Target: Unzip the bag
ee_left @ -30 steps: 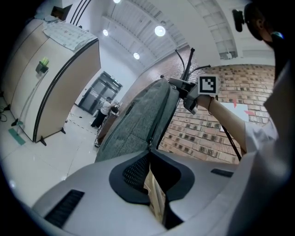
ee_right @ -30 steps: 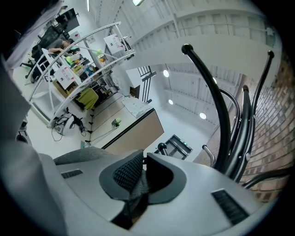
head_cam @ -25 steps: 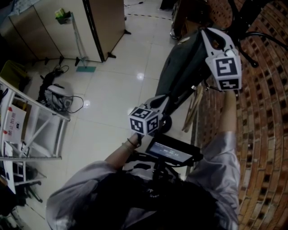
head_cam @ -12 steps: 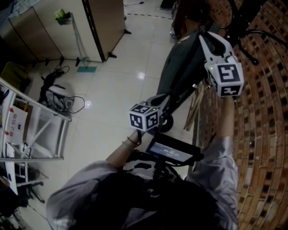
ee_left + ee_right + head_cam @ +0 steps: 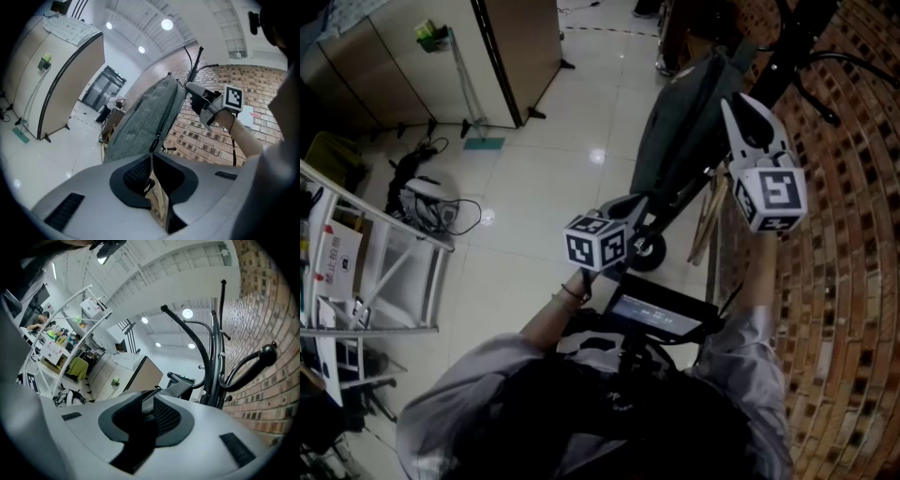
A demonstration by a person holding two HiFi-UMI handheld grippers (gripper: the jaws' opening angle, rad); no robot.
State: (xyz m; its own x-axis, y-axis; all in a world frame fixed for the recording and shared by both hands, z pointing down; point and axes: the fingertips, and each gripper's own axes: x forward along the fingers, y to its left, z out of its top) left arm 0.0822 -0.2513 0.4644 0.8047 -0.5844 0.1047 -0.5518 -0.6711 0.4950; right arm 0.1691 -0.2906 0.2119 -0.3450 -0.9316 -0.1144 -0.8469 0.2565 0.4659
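I'm clamping my left fingers (image 5: 133, 176) on the zipper pull (image 5: 154, 142) at the near end of the hanging grey bag (image 5: 140, 126), its zip running far-right toward my right fingers (image 5: 168, 418), which have just been opening around the bag's top strap (image 5: 180, 386).

Dark grey bag (image 5: 680, 127) hanging off the black stand (image 5: 219, 333), close against the brick wall (image 5: 848, 244). Long, slim, fabric smooth. Down one edge a zip track, black zip pull (image 5: 154, 142) low on it, thin cord trailing straight down, taut.
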